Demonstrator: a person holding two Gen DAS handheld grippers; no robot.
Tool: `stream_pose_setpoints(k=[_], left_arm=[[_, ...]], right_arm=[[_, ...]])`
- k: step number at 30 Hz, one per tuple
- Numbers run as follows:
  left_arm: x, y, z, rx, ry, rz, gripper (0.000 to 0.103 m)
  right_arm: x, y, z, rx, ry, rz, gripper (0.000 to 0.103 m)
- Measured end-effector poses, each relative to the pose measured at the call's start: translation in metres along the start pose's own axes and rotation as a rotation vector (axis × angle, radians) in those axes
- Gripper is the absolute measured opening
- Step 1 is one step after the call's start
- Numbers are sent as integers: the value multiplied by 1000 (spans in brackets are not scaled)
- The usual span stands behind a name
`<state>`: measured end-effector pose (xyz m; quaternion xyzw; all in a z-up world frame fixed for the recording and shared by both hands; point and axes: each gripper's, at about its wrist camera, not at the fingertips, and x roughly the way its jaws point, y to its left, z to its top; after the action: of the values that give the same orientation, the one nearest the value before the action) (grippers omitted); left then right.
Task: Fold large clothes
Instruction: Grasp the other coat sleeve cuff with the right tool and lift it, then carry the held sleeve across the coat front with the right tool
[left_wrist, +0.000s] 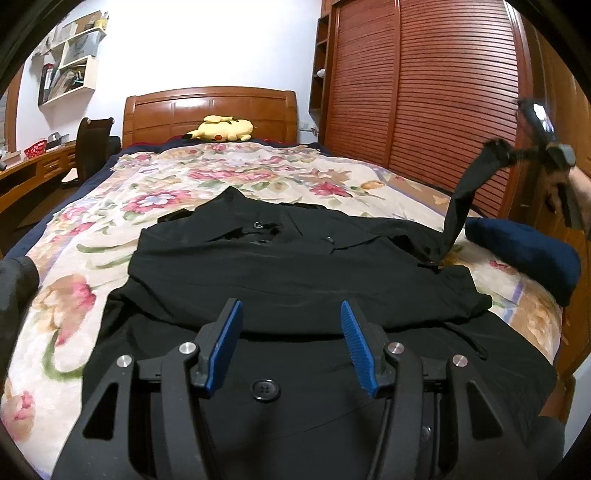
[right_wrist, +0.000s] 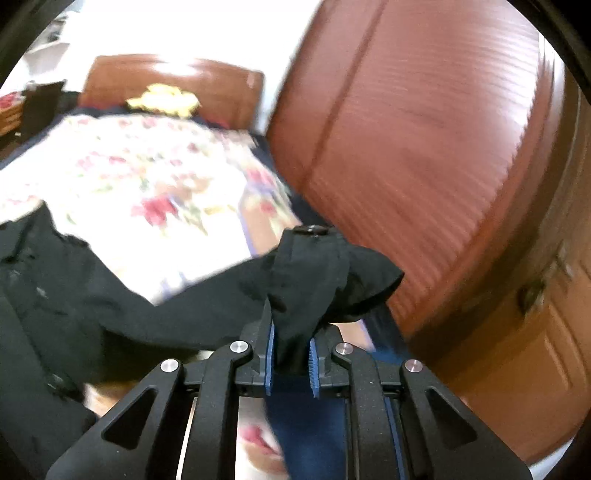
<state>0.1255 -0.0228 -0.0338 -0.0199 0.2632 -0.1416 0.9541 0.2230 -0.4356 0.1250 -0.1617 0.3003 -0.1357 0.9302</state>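
So far we have the black coat (left_wrist: 295, 266) spread on the bed (left_wrist: 110, 229), barely folded, our right gripper (right_wrist: 291, 354) pinching its lifted sleeve end (right_wrist: 317, 273) while the left gripper (left_wrist: 291, 347) hovers half-open and empty.

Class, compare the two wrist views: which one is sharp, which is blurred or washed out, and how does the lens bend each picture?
Left wrist view: sharp, evenly lit, black coat clear, wardrobe bowed by fisheye. Right wrist view: motion-smeared, wall blown white; only the right gripper and its pinched fabric stay crisp.
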Motion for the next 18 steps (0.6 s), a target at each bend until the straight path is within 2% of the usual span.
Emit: stream_pose_setpoints(k=[9,18], left_arm=[[-28,27,-3,-21,-33,39,54],[-48,56,-9,-53,-55,77,54]], right_arm=[[-66,100,53,-127,-180,122,11],[-115,198,81,-231,-291,289,11]])
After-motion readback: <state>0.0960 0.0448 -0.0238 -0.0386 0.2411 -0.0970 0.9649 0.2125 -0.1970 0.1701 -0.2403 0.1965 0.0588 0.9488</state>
